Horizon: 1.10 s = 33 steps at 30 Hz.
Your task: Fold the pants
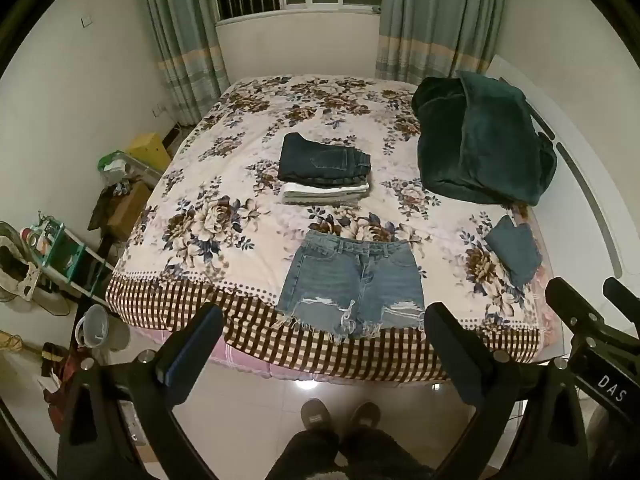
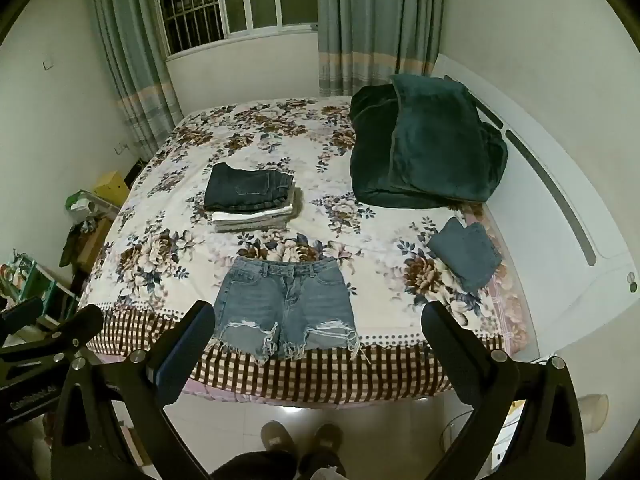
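Denim shorts [image 1: 351, 284] lie flat and unfolded at the near edge of the bed [image 1: 224, 184], waistband toward 12 o'clock, frayed hems hanging just over the checked border at 6. Nothing on this pair is done yet, as I read it. Beyond them, at 12 o'clock, sits a stack of folded clothes [image 1: 325, 170] with dark jeans on top (earlier work, I'd guess), and a small folded denim piece [image 1: 514, 250] rests at about 3 o'clock. I hold the left gripper [image 1: 324, 344] and right gripper [image 2: 320, 340] above the floor short of the bed, jaws apart on both, touching nothing. Every fold of the shorts remains.
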Available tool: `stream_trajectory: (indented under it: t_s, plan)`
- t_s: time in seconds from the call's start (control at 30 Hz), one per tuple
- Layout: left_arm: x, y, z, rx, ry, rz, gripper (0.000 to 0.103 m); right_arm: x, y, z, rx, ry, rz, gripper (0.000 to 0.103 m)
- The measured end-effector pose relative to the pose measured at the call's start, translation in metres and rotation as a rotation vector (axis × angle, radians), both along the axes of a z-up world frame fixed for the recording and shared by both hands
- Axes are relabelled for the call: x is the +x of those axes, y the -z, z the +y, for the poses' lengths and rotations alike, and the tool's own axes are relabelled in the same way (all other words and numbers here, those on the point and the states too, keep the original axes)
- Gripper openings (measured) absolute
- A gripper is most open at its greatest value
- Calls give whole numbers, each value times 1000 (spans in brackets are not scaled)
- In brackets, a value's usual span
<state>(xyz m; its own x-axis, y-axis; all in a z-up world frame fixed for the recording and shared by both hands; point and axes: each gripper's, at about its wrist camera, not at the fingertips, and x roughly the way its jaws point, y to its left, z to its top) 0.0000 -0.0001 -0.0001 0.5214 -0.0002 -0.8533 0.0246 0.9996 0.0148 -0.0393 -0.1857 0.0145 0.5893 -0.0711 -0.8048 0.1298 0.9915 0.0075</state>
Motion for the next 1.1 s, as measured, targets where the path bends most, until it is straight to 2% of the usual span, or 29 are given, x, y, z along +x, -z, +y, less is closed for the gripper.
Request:
stream_trajectory:
  t_s: [0.43, 0.6, 1.1]
  plan:
    - [3, 2, 0, 2, -3, -11, 103, 0, 0, 0, 7, -9, 1, 103]
    - [2, -10, 8, -5, -6, -20, 103, -1, -2, -2, 10, -4, 2, 103]
    - [2, -17, 5, 4, -4, -33, 103, -1, -4, -1, 7, -4, 0, 103]
